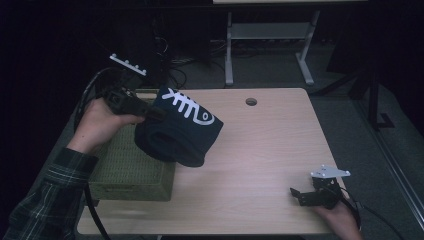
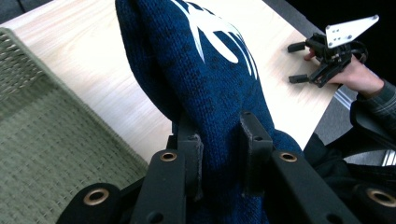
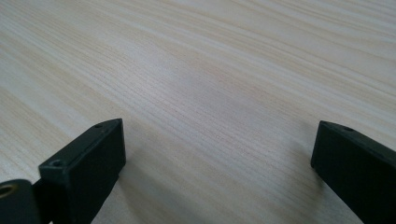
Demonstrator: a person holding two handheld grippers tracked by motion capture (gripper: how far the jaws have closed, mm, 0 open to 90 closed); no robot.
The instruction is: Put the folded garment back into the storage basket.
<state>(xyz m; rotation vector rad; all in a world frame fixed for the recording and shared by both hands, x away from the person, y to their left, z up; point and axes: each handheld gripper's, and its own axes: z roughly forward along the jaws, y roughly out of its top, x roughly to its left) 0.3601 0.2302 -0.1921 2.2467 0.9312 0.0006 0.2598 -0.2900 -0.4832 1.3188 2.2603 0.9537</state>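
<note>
A dark blue knit beanie (image 1: 180,131) with a white fish-bone design hangs in the air over the table's left half, held by its edge. My left gripper (image 1: 152,113) is shut on it; in the left gripper view the blue knit (image 2: 210,84) is pinched between the two jaws of the left gripper (image 2: 220,154). My right gripper (image 1: 297,196) rests low at the table's front right corner, open, with nothing between its jaws. In the right gripper view the right gripper (image 3: 215,158) has only bare wood between its wide-apart jaws.
A green woven basket (image 1: 130,170) sits at the table's left front, partly under the beanie. The wooden table (image 1: 270,145) has a cable hole (image 1: 251,101) near its far edge. Beyond it stand dark floor and another desk's legs (image 1: 229,50).
</note>
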